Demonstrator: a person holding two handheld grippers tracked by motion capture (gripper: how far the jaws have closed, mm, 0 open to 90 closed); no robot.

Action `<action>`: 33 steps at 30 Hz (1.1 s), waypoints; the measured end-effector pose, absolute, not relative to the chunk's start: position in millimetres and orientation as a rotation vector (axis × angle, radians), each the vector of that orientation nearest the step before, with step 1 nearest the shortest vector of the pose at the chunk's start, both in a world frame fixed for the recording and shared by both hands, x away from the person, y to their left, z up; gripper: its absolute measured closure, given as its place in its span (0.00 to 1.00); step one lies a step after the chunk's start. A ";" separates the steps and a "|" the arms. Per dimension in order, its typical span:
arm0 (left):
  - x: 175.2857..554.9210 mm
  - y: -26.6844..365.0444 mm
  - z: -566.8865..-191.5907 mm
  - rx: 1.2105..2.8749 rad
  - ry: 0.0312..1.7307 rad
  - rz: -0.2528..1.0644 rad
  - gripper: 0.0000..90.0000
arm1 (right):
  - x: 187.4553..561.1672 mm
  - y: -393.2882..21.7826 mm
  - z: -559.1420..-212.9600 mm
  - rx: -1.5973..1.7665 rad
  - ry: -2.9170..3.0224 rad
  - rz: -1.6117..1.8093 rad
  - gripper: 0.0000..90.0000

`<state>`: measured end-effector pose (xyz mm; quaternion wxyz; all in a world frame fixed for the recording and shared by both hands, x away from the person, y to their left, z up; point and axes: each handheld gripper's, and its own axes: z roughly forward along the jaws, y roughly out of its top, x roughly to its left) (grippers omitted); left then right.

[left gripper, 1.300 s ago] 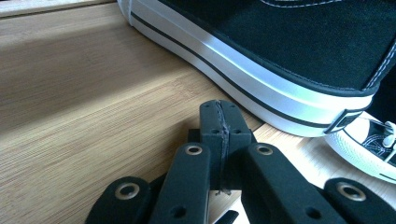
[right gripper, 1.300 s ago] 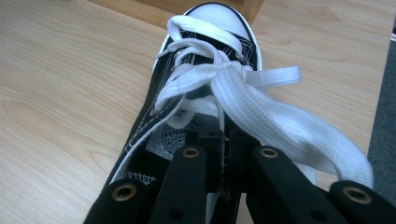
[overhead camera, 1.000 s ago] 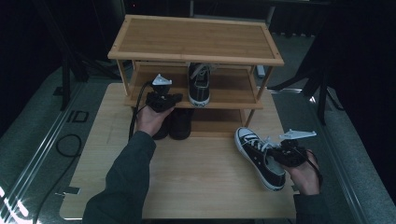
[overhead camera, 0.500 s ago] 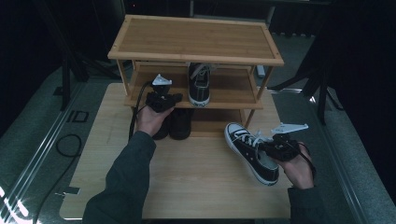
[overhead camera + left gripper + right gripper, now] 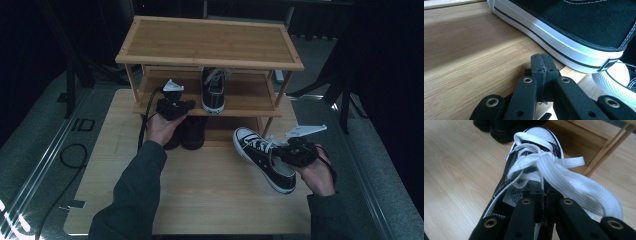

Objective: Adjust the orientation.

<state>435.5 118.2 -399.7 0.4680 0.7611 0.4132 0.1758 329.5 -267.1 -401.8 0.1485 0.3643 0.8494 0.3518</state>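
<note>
Right gripper (image 5: 292, 152) holds a black-and-white sneaker (image 5: 263, 159) by the tongue or collar edge, fingers clenched on the fabric. In the high view the sneaker lies tilted in front of the shoe rack (image 5: 210, 42), its white toe toward the rack's lower right leg and its heel toward the right hand (image 5: 317, 172); whether the sole touches the counter (image 5: 200, 185) cannot be told. The right gripper view looks down the length of the sneaker (image 5: 524, 177): white laces (image 5: 564, 170) spill loose over the right finger, the printed label inside the tongue sits just beside the fingertips, and the toe cap points at the rack's lower shelf. Left gripper (image 5: 176, 106) rests at the front edge of the rack's middle shelf, fingers clenched on nothing, pads pressed flat together. The left gripper view puts a second sneaker (image 5: 584, 32) just ahead and to the right of the fingertips (image 5: 541, 65), close but apart, its white sole band on the shelf board (image 5: 469, 55). The high view adds the second sneaker (image 5: 213, 90) standing heel-out on the middle shelf, and a pair of dark shoes (image 5: 190, 132) below on the lowest level, under the left hand (image 5: 160, 127).
</note>
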 end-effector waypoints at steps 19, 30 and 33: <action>435.6 118.6 -399.8 1.866 1.013 0.429 1.00 | 333.8 -253.1 -373.7 0.956 2.467 1.114 0.98; 435.5 118.5 -399.8 1.866 1.013 0.429 1.00 | 333.8 -250.5 -358.0 0.904 2.475 1.135 0.98; 435.6 118.6 -399.8 1.866 1.013 0.429 1.00 | 332.9 -251.3 -354.1 0.893 2.473 1.147 0.98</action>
